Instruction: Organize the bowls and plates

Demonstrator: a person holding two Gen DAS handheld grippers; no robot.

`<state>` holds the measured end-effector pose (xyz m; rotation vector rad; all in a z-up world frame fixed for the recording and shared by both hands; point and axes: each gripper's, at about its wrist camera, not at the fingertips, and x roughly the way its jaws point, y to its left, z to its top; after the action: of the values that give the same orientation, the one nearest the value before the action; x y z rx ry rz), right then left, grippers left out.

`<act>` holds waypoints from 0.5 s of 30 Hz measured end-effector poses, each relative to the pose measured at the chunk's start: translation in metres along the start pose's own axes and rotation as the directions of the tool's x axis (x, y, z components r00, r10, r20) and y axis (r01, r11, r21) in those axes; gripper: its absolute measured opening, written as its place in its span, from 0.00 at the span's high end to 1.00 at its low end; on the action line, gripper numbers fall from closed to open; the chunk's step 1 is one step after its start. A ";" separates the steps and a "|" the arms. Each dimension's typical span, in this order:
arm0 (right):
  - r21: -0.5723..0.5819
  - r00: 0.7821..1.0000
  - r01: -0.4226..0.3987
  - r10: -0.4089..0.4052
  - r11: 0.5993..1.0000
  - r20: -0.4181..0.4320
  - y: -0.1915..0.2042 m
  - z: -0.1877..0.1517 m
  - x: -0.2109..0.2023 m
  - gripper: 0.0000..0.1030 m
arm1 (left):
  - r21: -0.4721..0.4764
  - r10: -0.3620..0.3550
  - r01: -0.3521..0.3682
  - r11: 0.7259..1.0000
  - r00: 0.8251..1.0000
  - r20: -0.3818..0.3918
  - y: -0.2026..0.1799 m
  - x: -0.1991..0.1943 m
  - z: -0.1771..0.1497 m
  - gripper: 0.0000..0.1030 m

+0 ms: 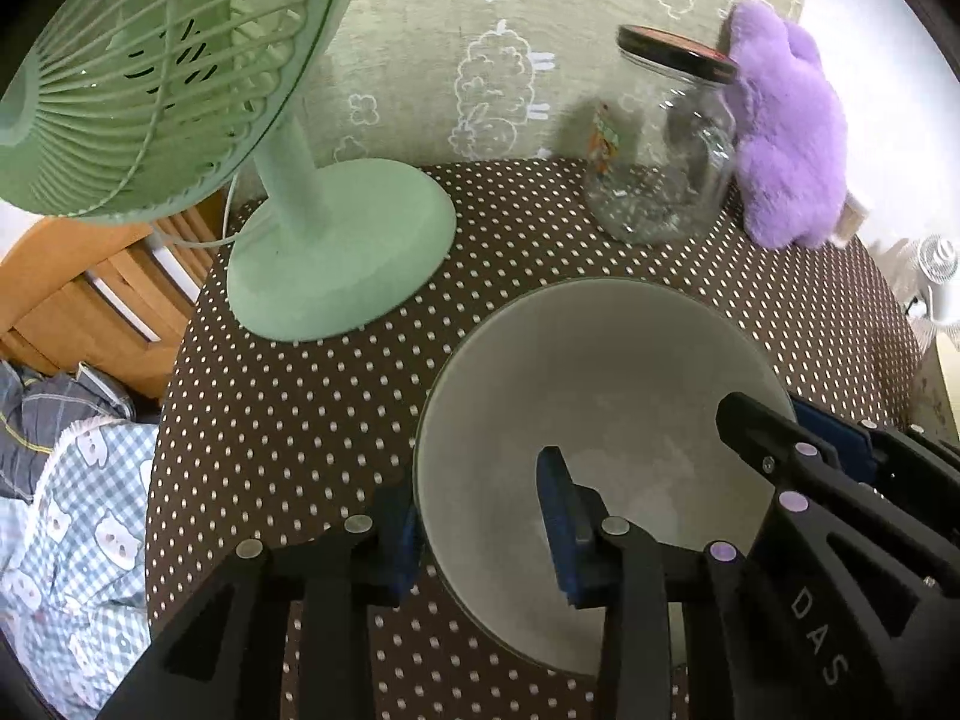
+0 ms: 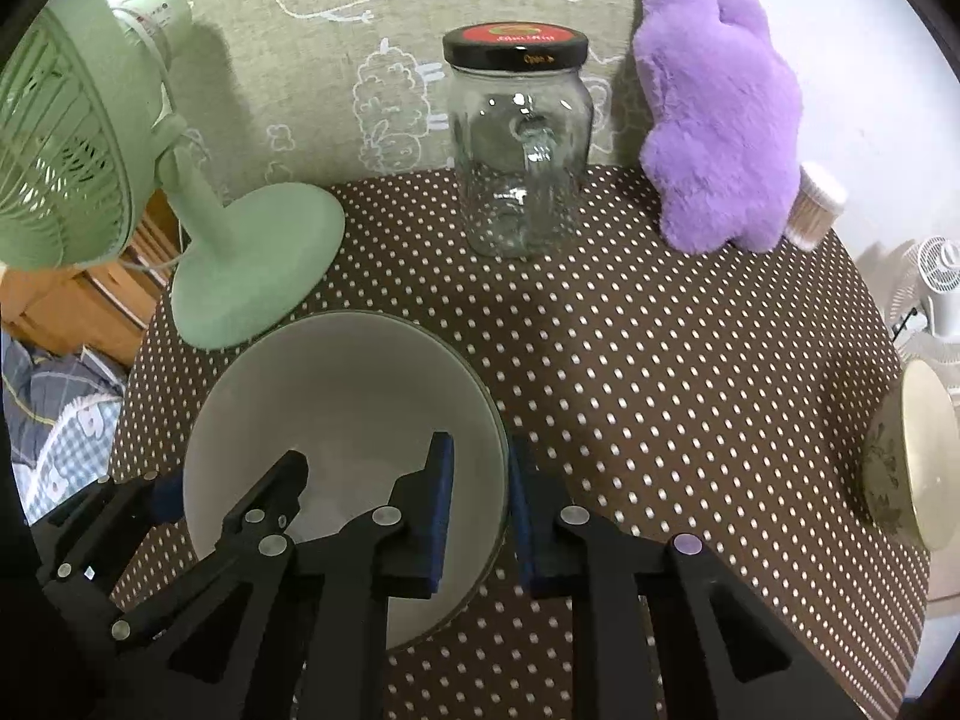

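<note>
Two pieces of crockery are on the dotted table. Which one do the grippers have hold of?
The plain grey bowl near the green fan's base; each gripper clamps its rim on opposite sides. The cream patterned dish sits untouched at the table's right edge.

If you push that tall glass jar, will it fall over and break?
Probably it could. The glass jar stands tall on a narrow base, so a push up near its black lid might tip it. It looks like clear glass, likely breakable. It seems nearly empty, so probably light and easy to slide.
</note>
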<state>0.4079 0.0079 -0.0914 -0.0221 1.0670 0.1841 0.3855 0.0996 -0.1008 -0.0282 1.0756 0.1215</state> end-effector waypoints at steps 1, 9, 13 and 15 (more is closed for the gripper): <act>-0.003 1.000 0.004 -0.004 1.000 -0.004 0.000 -0.003 -0.002 0.79 | 0.004 0.003 -0.003 1.000 1.000 -0.001 -0.001 -0.002 -0.004 0.66; 0.003 0.999 0.018 -0.018 1.000 -0.033 -0.008 -0.025 -0.016 0.79 | 0.023 0.004 -0.004 1.000 1.000 -0.022 -0.012 -0.018 -0.026 0.66; 0.007 0.999 0.027 -0.026 1.000 -0.044 -0.012 -0.035 -0.021 0.79 | 0.045 0.007 -0.006 0.999 1.000 -0.023 -0.019 -0.024 -0.037 0.67; 0.009 0.999 0.027 -0.026 1.000 -0.047 -0.014 -0.041 -0.025 0.79 | 0.044 0.009 -0.008 0.999 1.000 -0.024 -0.021 -0.028 -0.043 0.67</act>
<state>0.3629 -0.0134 -0.0905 -0.0322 1.1135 0.1551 0.3370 0.0724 -0.0976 0.0147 1.1020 0.1055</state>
